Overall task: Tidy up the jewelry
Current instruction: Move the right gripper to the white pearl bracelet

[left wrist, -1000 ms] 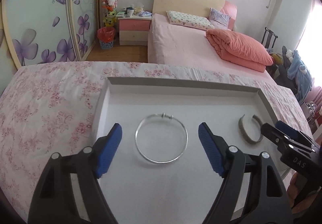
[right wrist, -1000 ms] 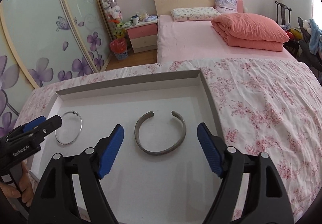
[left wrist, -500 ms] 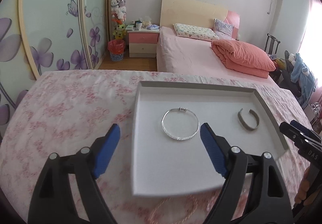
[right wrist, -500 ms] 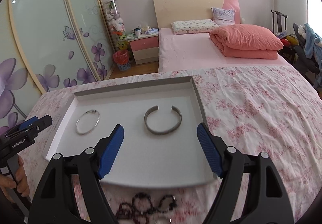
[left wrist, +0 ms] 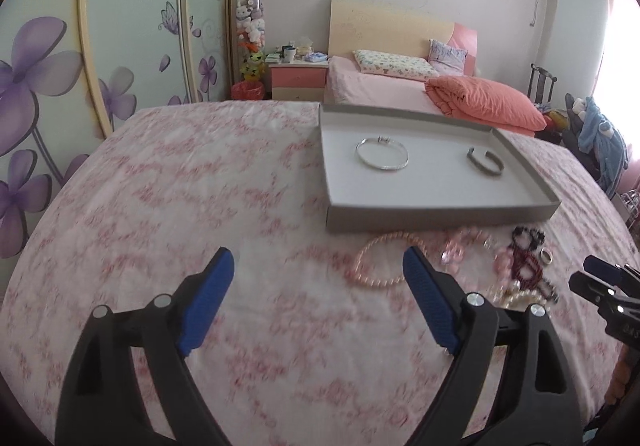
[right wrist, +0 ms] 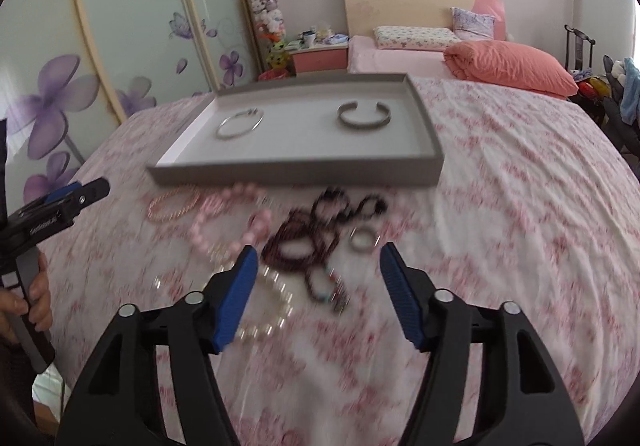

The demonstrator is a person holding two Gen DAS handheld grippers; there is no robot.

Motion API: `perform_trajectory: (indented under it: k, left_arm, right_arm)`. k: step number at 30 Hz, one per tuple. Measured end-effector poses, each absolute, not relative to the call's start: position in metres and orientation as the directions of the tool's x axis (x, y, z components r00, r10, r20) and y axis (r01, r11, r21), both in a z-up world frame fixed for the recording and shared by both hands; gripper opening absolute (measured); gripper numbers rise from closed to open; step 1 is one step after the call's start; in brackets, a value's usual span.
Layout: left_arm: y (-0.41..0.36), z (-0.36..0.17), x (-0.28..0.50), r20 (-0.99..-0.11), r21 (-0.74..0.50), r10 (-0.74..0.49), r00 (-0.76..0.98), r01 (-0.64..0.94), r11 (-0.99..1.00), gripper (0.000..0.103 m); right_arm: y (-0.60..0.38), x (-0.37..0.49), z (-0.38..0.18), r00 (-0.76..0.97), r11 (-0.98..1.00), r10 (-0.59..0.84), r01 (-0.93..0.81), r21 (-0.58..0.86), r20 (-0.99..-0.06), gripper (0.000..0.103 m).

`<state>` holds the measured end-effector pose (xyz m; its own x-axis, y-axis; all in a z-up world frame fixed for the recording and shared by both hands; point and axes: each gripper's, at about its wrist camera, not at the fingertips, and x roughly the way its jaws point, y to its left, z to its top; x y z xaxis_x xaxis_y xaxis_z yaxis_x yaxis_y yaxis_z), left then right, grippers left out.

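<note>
While the left gripper (left wrist: pixel 318 266) has been opening over bare floral cloth (left wrist: pixel 160 205), the right gripper (right wrist: pixel 316 262) has been closing, nothing gripped; dark beads (right wrist: pixel 304 242) lie between its fingertips, the tray (right wrist: pixel 296 173) beyond them.

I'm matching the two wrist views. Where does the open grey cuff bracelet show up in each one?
Left wrist view: the cuff bracelet lies in the right part of the grey tray, right of centre.
Right wrist view: the cuff bracelet lies in the tray's right half, upper centre.
Shared landmark: the thin silver bangle to its left in the tray.
</note>
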<state>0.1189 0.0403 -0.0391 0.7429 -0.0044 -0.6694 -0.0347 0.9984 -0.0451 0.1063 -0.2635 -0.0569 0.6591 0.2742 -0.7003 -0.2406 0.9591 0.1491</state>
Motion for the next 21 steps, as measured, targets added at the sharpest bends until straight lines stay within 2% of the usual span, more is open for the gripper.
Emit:
perform_trajectory:
  k: [6,9,13,15,19,21]
  left_arm:
    - [0.038,-0.051,0.108,-0.689,-0.032,-0.011,0.725,-0.016,0.999,0.084]
    - [0.035,-0.052,0.104,-0.689,-0.033,-0.017,0.724,-0.008,0.999,0.084]
    - [0.030,-0.053,0.103,-0.694,-0.024,-0.024,0.719,0.010,1.000,0.084]
    - [0.026,-0.054,0.103,-0.697,-0.018,-0.028,0.717,0.022,1.000,0.084]
    - [0.020,-0.055,0.102,-0.697,-0.013,-0.036,0.716,0.038,0.999,0.084]
    - [0.017,-0.055,0.102,-0.698,-0.015,-0.044,0.715,0.047,0.999,0.084]
  right_arm:
    - [-0.248,0.104,-0.073,0.616,0.954,0.280,-0.265,0.142,-0.736,0.038]
    - [-0.239,0.106,-0.072,0.614,0.953,0.264,-0.284,0.104,-0.744,0.033]
    - [-0.236,0.110,-0.078,0.588,0.953,0.256,-0.285,0.100,-0.767,0.032]
    - [-0.235,0.112,-0.081,0.577,0.952,0.255,-0.289,0.098,-0.776,0.026]
    - [-0.233,0.108,-0.082,0.584,0.952,0.237,-0.298,0.066,-0.776,0.022]
    - [-0.232,0.102,-0.083,0.588,0.949,0.234,-0.310,0.051,-0.774,0.014]
